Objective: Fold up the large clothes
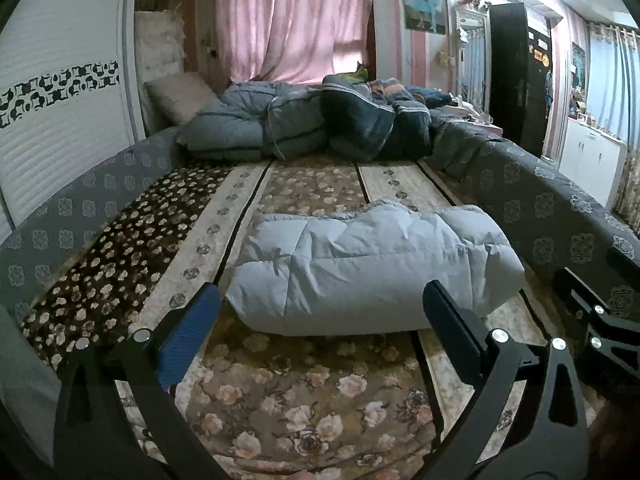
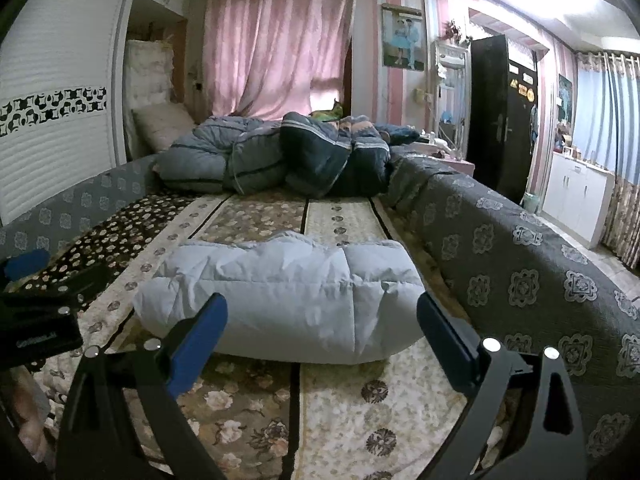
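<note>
Floral bedding is stretching away in the left wrist view, where the left tongs (image 1: 320, 320) are gaping empty just short of the folded pale-blue padded coat (image 1: 372, 268), while in the right wrist view the right tongs (image 2: 322, 332) are hanging wide and empty near that puffy, probably light, slippery bundle, best pinched at its near corners.

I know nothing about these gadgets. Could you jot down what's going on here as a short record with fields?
place: bedroom, on a bed with a floral cover
main item: pale blue padded garment, folded into a bundle, lying on the bed
left tool: open, empty, just short of the bundle
right tool: open, empty, just short of the bundle
behind: heap of dark quilts, pink curtains
</note>
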Motion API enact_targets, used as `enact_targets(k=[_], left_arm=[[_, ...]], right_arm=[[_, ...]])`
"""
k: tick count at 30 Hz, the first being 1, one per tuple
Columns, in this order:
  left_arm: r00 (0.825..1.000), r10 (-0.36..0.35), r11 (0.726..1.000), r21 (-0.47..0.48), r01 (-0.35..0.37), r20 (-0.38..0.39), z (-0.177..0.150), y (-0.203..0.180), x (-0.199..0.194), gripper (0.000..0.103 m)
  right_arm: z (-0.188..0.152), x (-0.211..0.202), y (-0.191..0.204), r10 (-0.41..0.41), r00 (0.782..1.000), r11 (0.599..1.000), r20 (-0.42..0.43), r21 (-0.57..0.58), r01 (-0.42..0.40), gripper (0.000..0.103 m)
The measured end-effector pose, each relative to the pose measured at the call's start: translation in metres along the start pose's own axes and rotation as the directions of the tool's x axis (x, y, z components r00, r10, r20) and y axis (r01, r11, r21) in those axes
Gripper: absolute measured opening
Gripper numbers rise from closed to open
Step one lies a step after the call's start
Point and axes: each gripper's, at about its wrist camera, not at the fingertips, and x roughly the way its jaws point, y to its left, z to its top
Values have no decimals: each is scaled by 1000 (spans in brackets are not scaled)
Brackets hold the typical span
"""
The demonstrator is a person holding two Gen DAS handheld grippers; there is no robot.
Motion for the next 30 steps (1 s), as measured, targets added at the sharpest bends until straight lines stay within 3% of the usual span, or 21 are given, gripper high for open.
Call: enact_targets(k=[30], left_arm=[[999,28,999,25,-27,-31,-5,-2,4,100]], right_arm=[[-6,6,5,3,999,1000,-39,-13,-4,97]])
